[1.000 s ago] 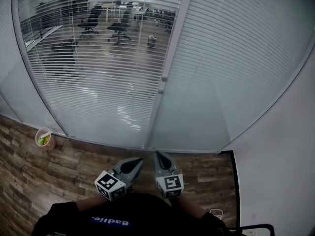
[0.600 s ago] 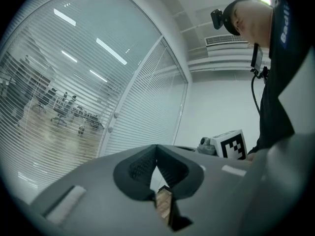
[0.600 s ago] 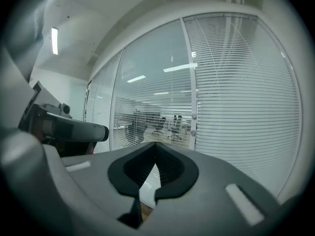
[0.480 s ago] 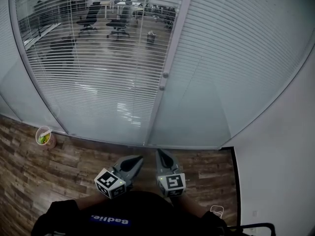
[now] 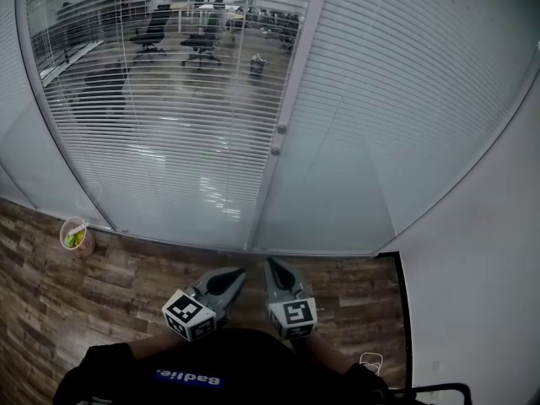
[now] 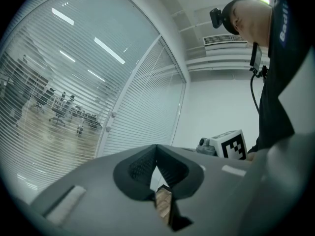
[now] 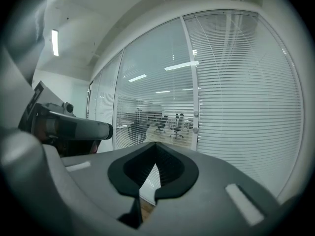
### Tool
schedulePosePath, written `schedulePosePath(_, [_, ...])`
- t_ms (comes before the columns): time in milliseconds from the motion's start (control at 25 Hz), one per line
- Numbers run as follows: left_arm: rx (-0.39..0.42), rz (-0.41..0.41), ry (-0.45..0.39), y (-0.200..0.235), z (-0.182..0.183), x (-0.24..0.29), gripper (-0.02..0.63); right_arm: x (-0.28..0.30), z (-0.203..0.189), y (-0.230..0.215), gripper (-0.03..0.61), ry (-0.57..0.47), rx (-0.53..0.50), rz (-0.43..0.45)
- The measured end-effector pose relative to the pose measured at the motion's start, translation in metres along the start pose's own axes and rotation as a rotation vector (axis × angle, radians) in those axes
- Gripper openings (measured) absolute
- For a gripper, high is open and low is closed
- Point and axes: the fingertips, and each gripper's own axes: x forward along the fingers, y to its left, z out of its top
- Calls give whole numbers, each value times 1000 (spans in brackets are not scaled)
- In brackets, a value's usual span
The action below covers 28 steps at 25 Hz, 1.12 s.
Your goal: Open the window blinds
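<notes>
We find the jaws of the left gripper [image 6: 157, 149] pressed together at the tips, with nothing between them; the jaws of the right gripper [image 7: 156, 146] are likewise pressed shut on nothing. In the head view both grippers sit side by side at the bottom centre of the frame, just above the person's dark top [image 5: 211, 369], their tips aimed toward the glass wall and well apart from it; beneath them lies the wooden floor [image 5: 51, 310]. The window blinds [image 5: 169, 133] fill the upper half of that view behind the glass; the left section [image 5: 126, 159] has its slats tilted, so that we see through to office chairs [image 5: 156, 32] beyond; the right section [image 5: 405, 91] has its slats turned flat and shows nothing through. Between the two sections runs a pale upright frame post [image 5: 291, 91] bearing two small round knobs [image 5: 281, 129], one just above the other. A small cup [image 5: 76, 235] stands on the floor at the left edge, just beside the foot of the glass; a white wall [image 5: 472, 294] takes the lower right.
</notes>
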Motion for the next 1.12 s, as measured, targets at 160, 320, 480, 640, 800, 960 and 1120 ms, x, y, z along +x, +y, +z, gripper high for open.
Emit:
schedulePosePath(160, [2,1,3,-1,-1,0,0,0,-5,-1,2,10,8,-2])
schedulePosePath(320, [2,4,3,-2,-1,0,0,-1,-6,-1,2,15,9,-4])
schedulePosePath(480, [1,7,2,-1,-1,1,0,0,-6,-1,2,14,8,-1])
schedulePosePath(640, [6,6,2,-3,-2,2,0,-1,-6,-2,2,18,8,-1])
schedulePosePath(800, [7,3,1,-4,-3,4,0,-3,-6,-2,2,28,9,0])
schedulePosePath(960, [7,2,1,-6,-4,4,0,-4,-9,-5,2,20,8,-7])
schedulePosePath(1120, [5,2,2,-7,-4,6,0,-5,-9,-6,2,20,13,-6])
